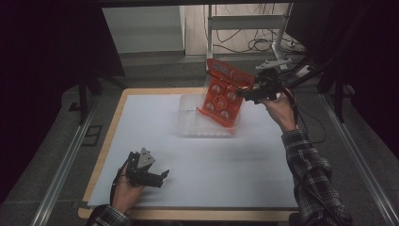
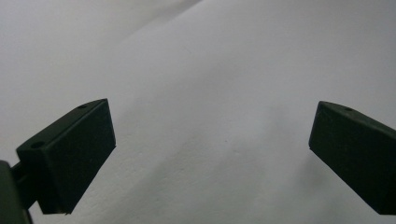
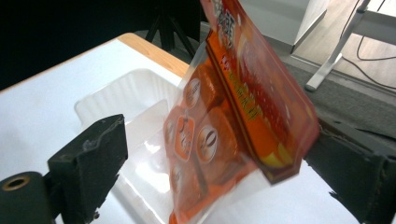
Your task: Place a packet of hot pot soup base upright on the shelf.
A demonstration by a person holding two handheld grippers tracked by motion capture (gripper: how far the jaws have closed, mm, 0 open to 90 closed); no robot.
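I see the orange snack packet (image 1: 223,92) lifted over the clear plastic tray (image 1: 188,117) at the far middle of the white sheet (image 1: 197,160), its lower end dipping into the tray. My right gripper (image 1: 247,90) is at the packet's right edge; in the right gripper view its jaws stand apart (image 3: 210,154), so I cannot tell if they grip it. My left gripper (image 1: 160,178) rests near left, jaws wide open, holding nothing.

A lab or recording studio is showing here: black curtains (image 1: 42,42) are hanging around a paper-covered desk (image 1: 117,113), cables (image 1: 254,44) are trailing over the floor, aluminium rails (image 1: 61,174) are flanking it.
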